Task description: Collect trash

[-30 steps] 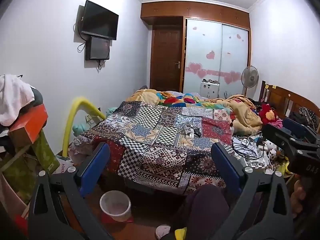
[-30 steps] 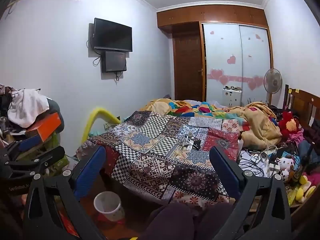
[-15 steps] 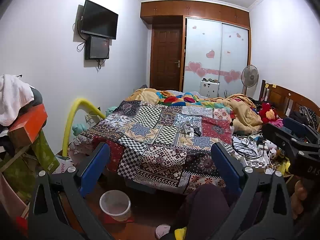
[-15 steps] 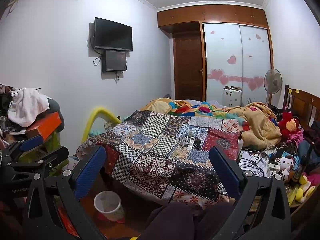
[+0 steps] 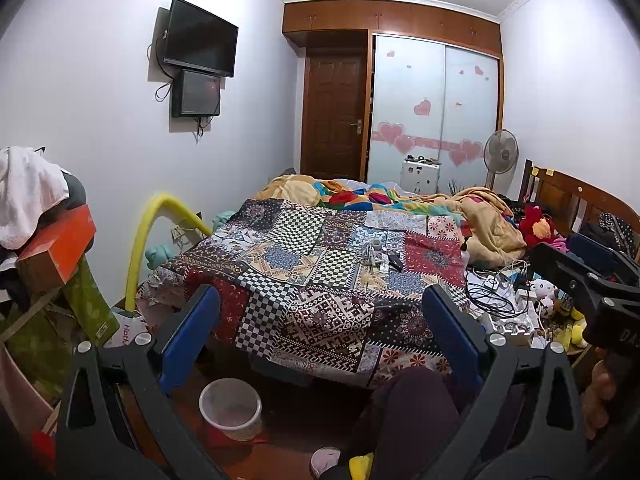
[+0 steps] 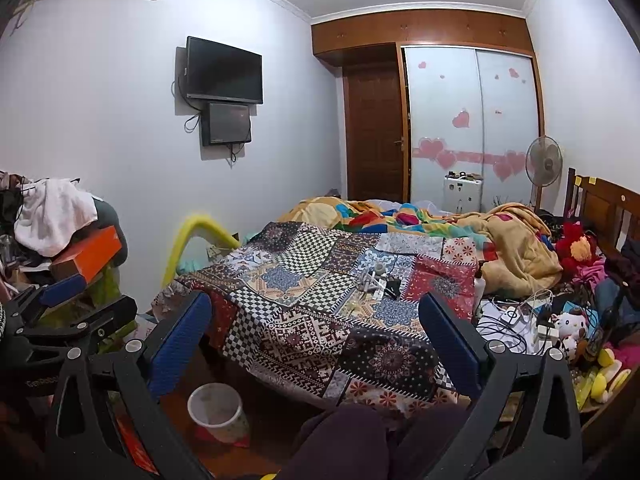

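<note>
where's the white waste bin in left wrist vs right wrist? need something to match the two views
Left wrist: white waste bin on the floor at bottom centre-left, just inside the left gripper's left finger, below the bed's near corner.
Right wrist: white waste bin at bottom left, just inside the right gripper's left finger.
Shared landmark: wall TV, upper left in both.
</note>
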`<state>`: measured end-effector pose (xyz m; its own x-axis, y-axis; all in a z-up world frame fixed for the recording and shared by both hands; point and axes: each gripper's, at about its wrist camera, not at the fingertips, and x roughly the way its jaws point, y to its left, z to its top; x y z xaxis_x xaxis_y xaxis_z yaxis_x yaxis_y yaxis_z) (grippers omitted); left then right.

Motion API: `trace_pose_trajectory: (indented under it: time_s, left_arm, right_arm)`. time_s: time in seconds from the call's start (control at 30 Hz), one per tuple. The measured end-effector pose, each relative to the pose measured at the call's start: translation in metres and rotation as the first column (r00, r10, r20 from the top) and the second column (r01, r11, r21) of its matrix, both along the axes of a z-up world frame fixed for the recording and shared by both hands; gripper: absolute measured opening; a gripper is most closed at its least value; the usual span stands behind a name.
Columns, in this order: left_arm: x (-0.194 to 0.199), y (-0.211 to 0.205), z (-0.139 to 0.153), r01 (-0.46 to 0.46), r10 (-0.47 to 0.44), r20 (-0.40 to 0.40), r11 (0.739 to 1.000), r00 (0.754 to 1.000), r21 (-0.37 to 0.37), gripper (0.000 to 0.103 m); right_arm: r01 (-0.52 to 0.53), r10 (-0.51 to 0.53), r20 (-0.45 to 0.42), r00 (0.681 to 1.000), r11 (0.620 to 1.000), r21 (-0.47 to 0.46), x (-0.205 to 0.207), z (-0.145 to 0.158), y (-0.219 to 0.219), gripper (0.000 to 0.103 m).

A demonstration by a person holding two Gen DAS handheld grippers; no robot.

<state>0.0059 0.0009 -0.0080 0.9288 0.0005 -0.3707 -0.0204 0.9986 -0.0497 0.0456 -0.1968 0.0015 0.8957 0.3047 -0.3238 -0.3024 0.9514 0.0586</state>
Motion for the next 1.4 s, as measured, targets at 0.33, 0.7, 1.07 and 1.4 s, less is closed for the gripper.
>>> trace_pose_trajectory:
  time_s: [0.33, 0.7, 1.07, 1.4]
  left_arm:
    - [-0.0011, 0.0011, -0.0015, 0.001, -0.001, 0.001, 1.000, 1.000, -0.001, 0.102]
    - [-0.0016, 0.0006, -0.0034, 0.001, -0.001, 0.004, 1.000, 1.000, -0.004, 0.102]
    - [-0.0026, -0.0011, -0.0041, 0.003, -0.003, 0.004, 1.000, 1.000, -0.006, 0.102]
    - [-0.0015, -0.0029, -0.0040, 0.008, -0.008, 0.008, 1.000, 1.000, -0.001, 0.102]
  right_arm:
    - [0.003, -0.003, 0.004, 1.000, 1.000, 0.003, 0.0000, 0.0006, -0.0021, 0.103]
    - [0.004, -0.004, 0.004, 1.000, 1.000, 0.004, -0.0006, 0.0008, -0.0025, 0.103]
    - [0.004, -0.004, 0.004, 1.000, 1.000, 0.006, -0.0008, 0.0008, -0.0037, 0.103]
    - [0.004, -0.004, 0.001, 1.000, 1.000, 0.008, -0.0009, -0.0002, -0.0050, 0.103]
